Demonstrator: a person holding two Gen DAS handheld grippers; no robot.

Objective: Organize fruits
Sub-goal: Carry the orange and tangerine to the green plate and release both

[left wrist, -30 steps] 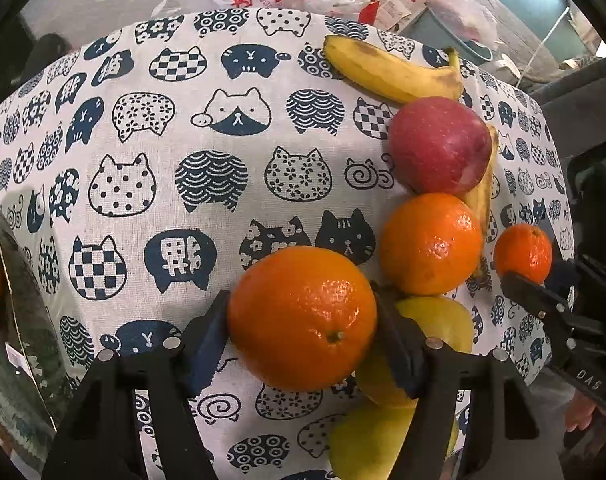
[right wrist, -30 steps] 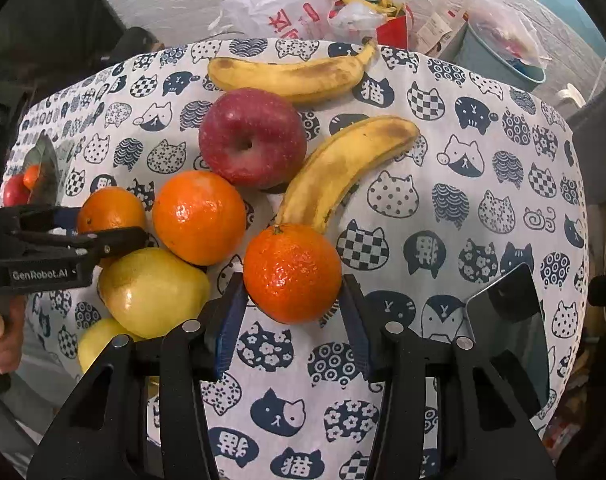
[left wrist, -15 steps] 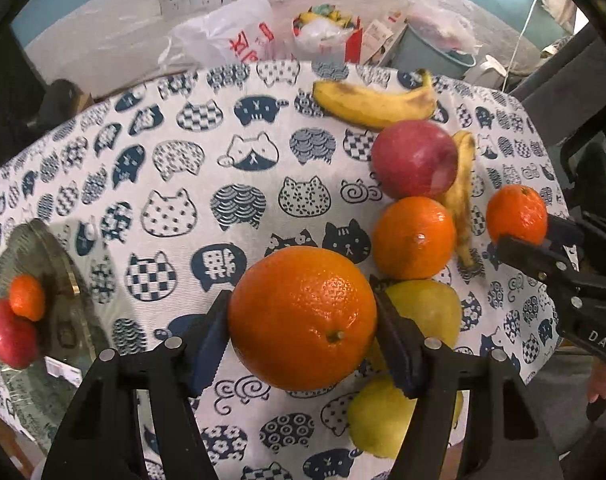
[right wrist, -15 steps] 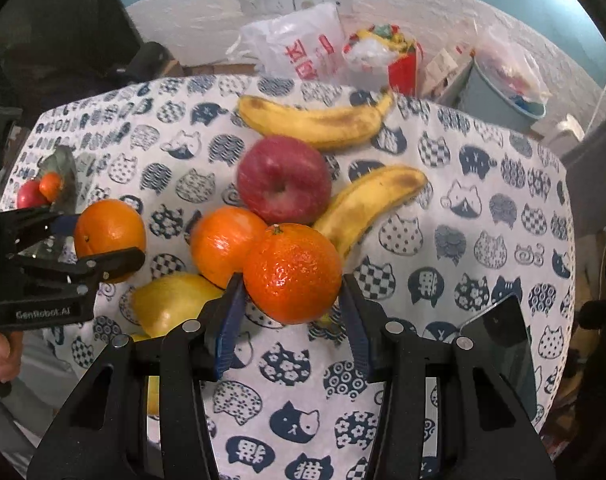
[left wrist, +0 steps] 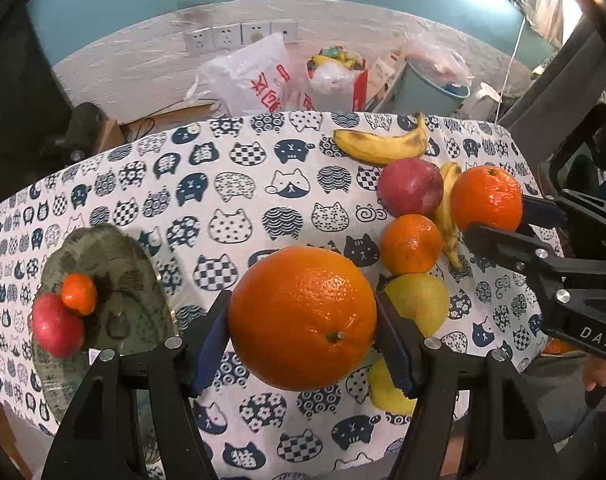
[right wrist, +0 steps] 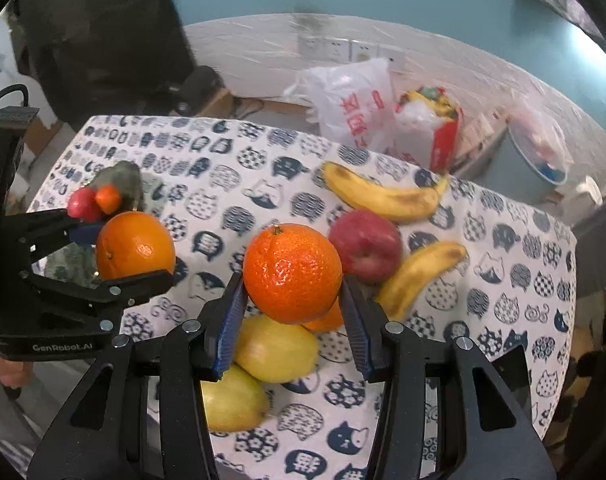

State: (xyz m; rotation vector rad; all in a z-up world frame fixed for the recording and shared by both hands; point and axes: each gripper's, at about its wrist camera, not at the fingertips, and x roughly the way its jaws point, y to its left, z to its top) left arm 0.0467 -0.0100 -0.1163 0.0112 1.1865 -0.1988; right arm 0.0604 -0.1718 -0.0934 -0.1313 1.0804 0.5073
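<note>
Oranges [left wrist: 302,317] clamped in both downward-tilted grippers [right wrist: 293,320].

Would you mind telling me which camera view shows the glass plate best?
The left wrist view: the glass plate lies nearly whole and sharp at the table's left edge, a red apple and small orange on it. The right wrist view shows it small, blurred and partly hidden by the left gripper.

Home room, lived-in, likely a dining corner. Table covered with a cat-print tablecloth [left wrist: 231,184], fruit loose on it. Teal wall above a white brick strip carrying wall sockets [left wrist: 239,36]. Floor behind is cluttered: white plastic shopping bag [left wrist: 259,80], stuffed red bag [right wrist: 435,124], pale blue bin [left wrist: 435,88].
</note>
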